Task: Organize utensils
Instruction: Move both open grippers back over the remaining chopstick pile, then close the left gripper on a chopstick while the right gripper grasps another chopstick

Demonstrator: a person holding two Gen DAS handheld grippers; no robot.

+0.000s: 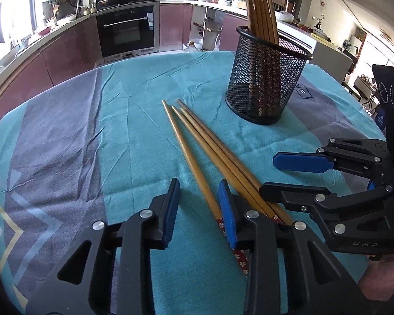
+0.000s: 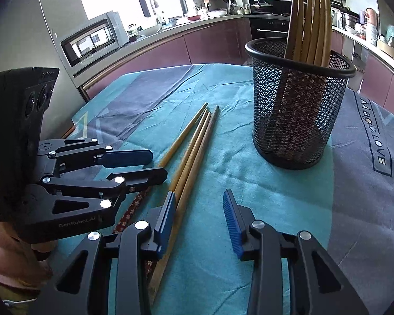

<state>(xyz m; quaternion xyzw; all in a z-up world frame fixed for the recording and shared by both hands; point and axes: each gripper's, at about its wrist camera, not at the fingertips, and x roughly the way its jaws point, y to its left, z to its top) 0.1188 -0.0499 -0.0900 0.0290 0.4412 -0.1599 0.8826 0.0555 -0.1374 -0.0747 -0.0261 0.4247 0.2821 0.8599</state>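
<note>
Both claws (gaping) flank loose chopsticks (image 1: 210, 155) beside mesh holder (image 1: 265, 78).

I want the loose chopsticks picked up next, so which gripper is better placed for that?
Probably the left gripper: its open fingers already straddle one of the loose wooden chopsticks. The right gripper, also open, mostly frames bare teal cloth beside them.

Loose chopsticks (image 1: 197, 152): patterned butt ends hidden beneath left gripper (image 1: 201, 215) and right gripper (image 2: 199, 218) fingers; count uncertain.
Mesh holder (image 1: 265, 78): standing chopsticks' (image 1: 260, 8) tips cut off by top edge.
Countertop items: too small to identify.
</note>
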